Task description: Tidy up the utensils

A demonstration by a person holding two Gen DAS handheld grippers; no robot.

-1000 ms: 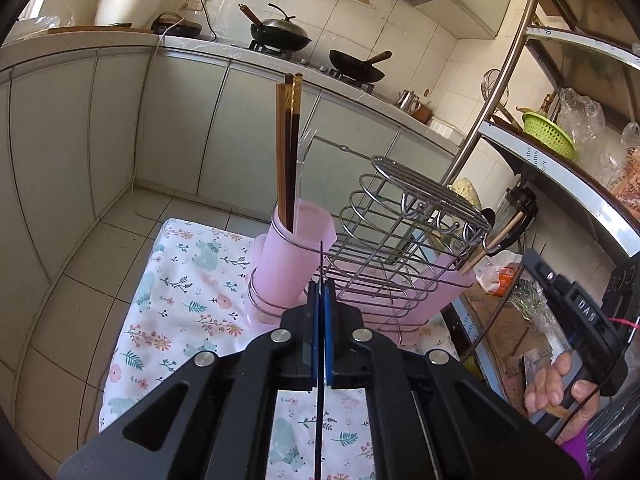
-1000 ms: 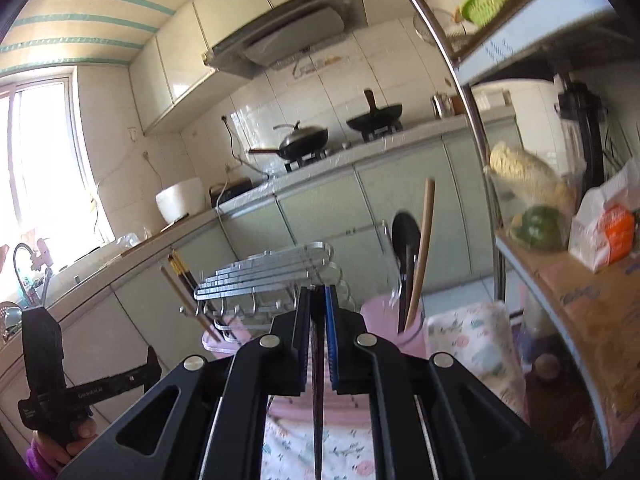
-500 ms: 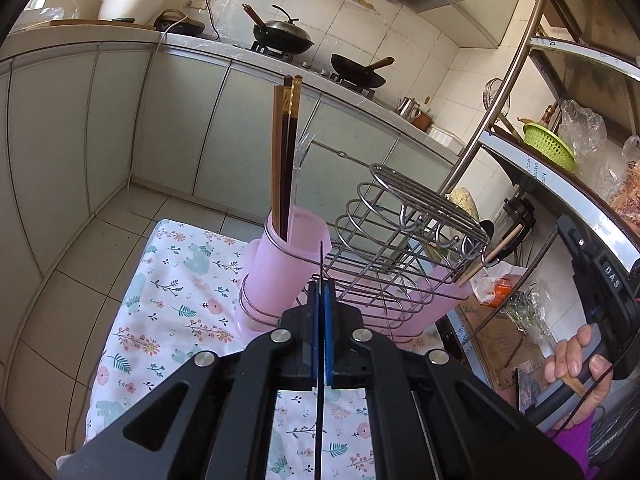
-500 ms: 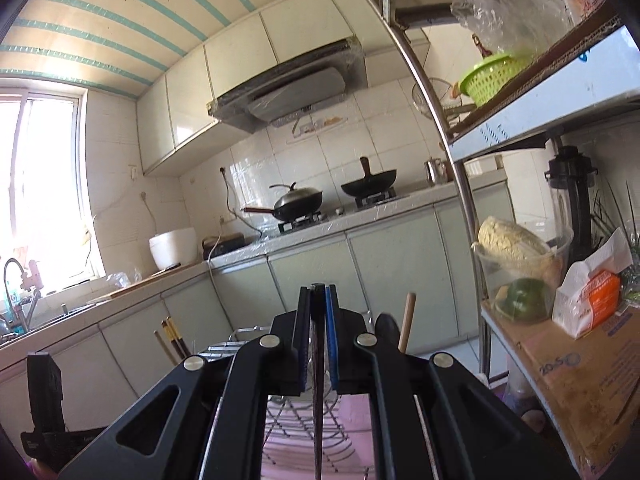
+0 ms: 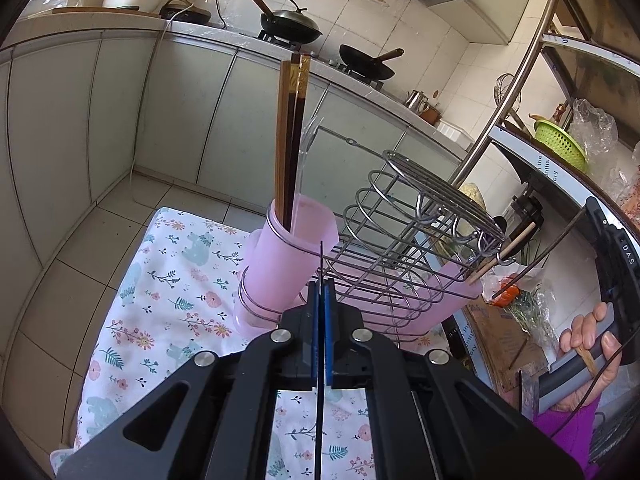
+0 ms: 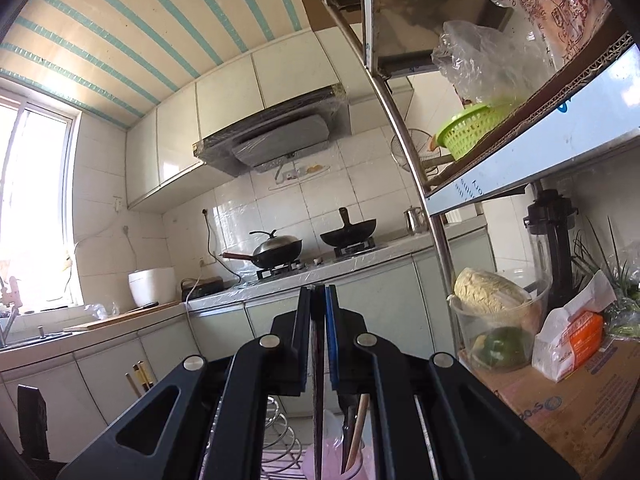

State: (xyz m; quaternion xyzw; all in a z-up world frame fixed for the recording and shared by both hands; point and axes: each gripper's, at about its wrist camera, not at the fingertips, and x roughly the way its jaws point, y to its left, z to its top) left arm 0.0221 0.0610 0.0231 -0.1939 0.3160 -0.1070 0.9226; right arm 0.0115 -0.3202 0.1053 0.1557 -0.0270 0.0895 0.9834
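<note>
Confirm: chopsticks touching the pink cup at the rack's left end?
Touching. Left wrist view: the chopsticks stand inside the pink cup, leaning against its rim.

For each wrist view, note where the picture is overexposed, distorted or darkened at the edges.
Left wrist view: fisheye bends the cabinet doors and shelf post into curves; corners go black; light is even and sharp. Right wrist view: the window is blown out white; the striped ceiling bows; black vignette rings the frame.

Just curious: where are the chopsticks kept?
In the left wrist view, the chopsticks stand upright in a pink cup at the wire rack's left end.
</note>
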